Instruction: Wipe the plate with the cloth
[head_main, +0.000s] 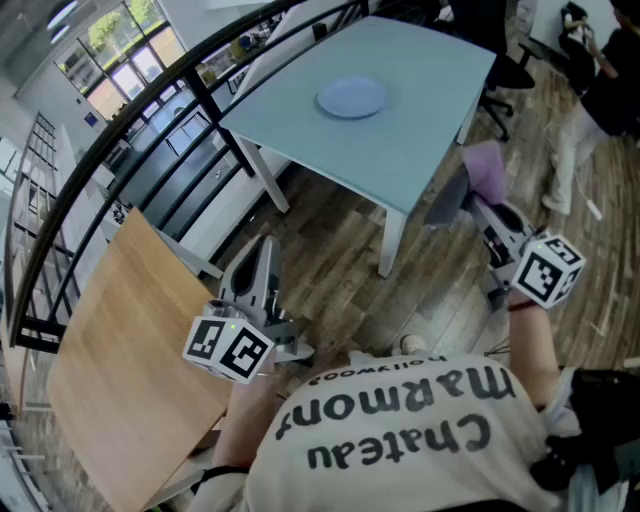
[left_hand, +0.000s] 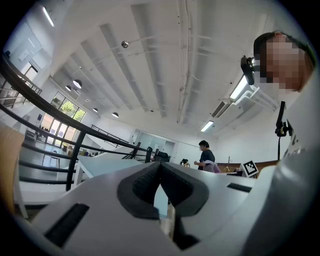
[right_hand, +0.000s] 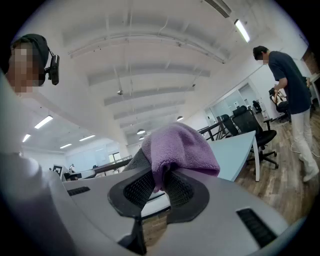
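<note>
A pale blue plate (head_main: 352, 98) lies on the light blue table (head_main: 420, 150), far ahead of both grippers. My right gripper (head_main: 481, 205) is held level at the table's near right corner, shut on a purple cloth (head_main: 485, 168) that bunches over its tips. In the right gripper view the cloth (right_hand: 177, 147) is pinched between the dark pads. My left gripper (head_main: 262, 250) is low at the left, short of the table, its jaws shut with nothing between them (left_hand: 160, 177).
A black railing (head_main: 150, 100) runs along the table's left side. A wooden board (head_main: 130, 340) lies at the lower left. A person (head_main: 600, 90) stands at the far right near office chairs (head_main: 510, 70). Wood floor lies between me and the table.
</note>
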